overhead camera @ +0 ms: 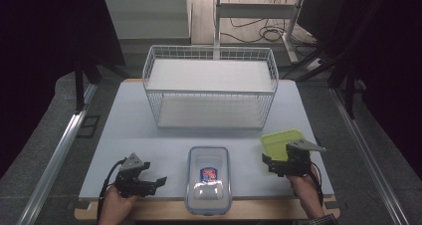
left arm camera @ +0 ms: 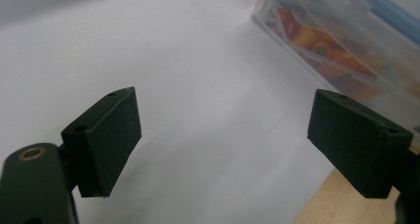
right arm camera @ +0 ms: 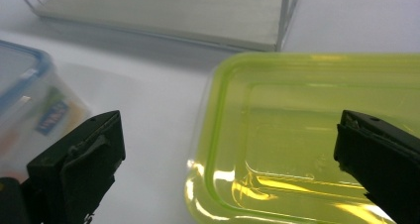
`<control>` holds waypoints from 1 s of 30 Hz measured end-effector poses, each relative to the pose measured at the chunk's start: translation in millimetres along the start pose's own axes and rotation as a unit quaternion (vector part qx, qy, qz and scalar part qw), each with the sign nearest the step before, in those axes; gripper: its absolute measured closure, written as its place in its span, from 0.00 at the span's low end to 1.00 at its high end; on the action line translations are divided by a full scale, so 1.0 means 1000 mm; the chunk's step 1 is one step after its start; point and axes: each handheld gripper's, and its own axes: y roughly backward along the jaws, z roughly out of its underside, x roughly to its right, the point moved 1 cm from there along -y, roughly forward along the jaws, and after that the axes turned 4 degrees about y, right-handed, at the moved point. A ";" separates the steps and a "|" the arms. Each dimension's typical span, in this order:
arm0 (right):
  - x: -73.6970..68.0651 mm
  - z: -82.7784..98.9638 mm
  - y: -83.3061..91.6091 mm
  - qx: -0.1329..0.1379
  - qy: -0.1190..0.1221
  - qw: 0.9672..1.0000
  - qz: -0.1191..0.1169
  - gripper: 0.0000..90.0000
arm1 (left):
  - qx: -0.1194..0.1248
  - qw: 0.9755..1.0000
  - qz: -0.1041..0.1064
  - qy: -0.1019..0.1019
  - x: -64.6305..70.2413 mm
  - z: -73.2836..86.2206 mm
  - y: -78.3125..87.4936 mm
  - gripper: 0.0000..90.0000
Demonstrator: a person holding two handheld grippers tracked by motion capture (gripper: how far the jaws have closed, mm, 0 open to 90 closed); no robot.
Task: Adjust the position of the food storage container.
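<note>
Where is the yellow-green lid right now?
In the high view the yellow-green lid lies flat at the table's right side, in front of the wire rack, with the open right gripper at its near edge.

The right gripper [overhead camera: 271, 164] is covering the near end of the yellow-green lid [overhead camera: 278, 141] in the high view; its own view is cutting that lid [right arm camera: 317, 135] off past its far jaw. Ahead of the left gripper [left arm camera: 223, 135], the clear container [left arm camera: 346, 45] is running off frame, its printed label blurring beyond reading.

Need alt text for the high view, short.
A person's two hands rest grippers on a white table, left gripper beside a clear lidded container, right gripper at a lime-green lid; a white wire rack stands behind.
</note>
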 end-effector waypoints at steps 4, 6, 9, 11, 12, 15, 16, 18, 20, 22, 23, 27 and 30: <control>-0.003 0.005 -0.008 -0.012 0.030 0.999 0.002 0.00 | -0.001 1.000 -0.015 -0.014 0.001 0.000 -0.001 0.13; -0.007 0.004 -0.008 -0.007 0.042 0.999 0.000 0.00 | 0.009 1.000 -0.010 -0.016 0.003 -0.001 0.000 0.12; -0.013 0.002 -0.007 -0.007 0.061 0.998 0.000 0.00 | 0.009 1.000 -0.014 -0.019 0.004 -0.002 0.000 0.12; -0.014 0.002 -0.006 -0.009 0.067 0.998 0.001 0.00 | 0.007 1.000 -0.016 -0.017 0.003 -0.001 0.000 0.11; -0.015 0.001 -0.006 -0.009 0.065 0.998 -0.001 0.00 | 0.007 1.000 -0.015 -0.016 0.003 -0.001 0.000 0.11; -0.015 -0.001 -0.004 -0.014 0.053 0.998 -0.008 0.00 | 0.007 1.000 -0.011 -0.016 0.003 -0.001 0.000 0.11; -0.016 -0.001 -0.003 -0.013 0.055 0.998 -0.010 0.00 | 0.007 1.000 -0.009 -0.017 0.004 -0.001 -0.001 0.11; -0.017 -0.002 -0.001 -0.017 0.058 0.998 -0.007 0.00 | 0.000 1.000 -0.013 -0.025 0.006 -0.001 -0.002 0.11; -0.019 -0.003 0.001 -0.018 0.054 0.998 -0.009 0.10 | -0.003 0.999 -0.016 -0.028 0.007 -0.001 -0.003 0.11; -0.021 -0.006 0.005 -0.019 0.056 0.998 -0.018 0.36 | -0.003 0.999 -0.018 -0.033 0.008 -0.001 -0.003 0.11; -0.023 -0.007 0.007 -0.022 0.068 0.997 -0.020 0.49 | -0.001 0.999 -0.019 -0.034 0.008 -0.002 -0.003 0.11; -0.028 -0.005 0.004 -0.040 0.102 0.994 -0.031 0.86 | 0.008 0.999 -0.017 -0.032 0.007 -0.002 -0.001 0.11; -0.031 -0.003 0.000 -0.066 0.124 0.990 -0.031 0.96 | 0.008 0.999 -0.018 -0.034 0.008 -0.002 -0.001 0.11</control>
